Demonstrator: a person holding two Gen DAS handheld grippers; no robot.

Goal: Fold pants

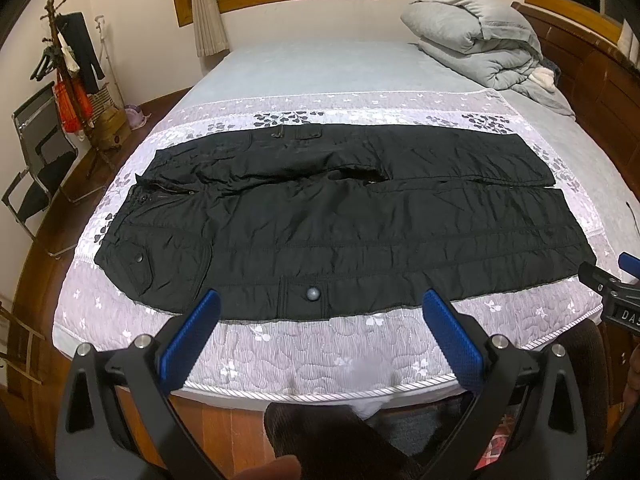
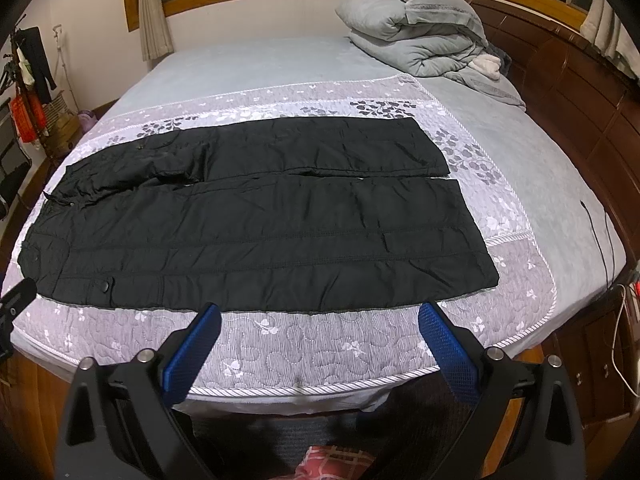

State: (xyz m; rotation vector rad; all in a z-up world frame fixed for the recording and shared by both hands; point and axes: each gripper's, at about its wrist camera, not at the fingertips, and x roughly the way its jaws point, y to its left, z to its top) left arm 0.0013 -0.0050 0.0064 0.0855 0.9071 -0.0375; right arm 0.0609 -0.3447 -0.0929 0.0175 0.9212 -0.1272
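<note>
Risks first. The black quilted padded pants (image 1: 340, 216) look puffy and slick, so a shallow pinch at the near edge may grab only the top layer and drag it off the lower one. The two legs lie side by side with a thin gap between them; lifting one end faster than the other would likely skew the fold and leave the hems mismatched. The waist end, at 9 o'clock, is bunched and could roll under.

Position: pants lie flat, unfolded, on the lilac floral quilted cover (image 1: 320, 340) of the bed, waistband at 9 o'clock, hems at 3 o'clock.

Left tongs (image 1: 320, 300) are spread wide, holding nothing; pants sit at 12 o'clock, near edge just beyond the blue pads, no contact.

Right tongs (image 2: 320, 312) are also spread and empty; pants at 12 o'clock, hem corner toward 1 o'clock, near but apart.

Grey folded duvet (image 2: 416, 28) lies well apart at the far corner.
</note>
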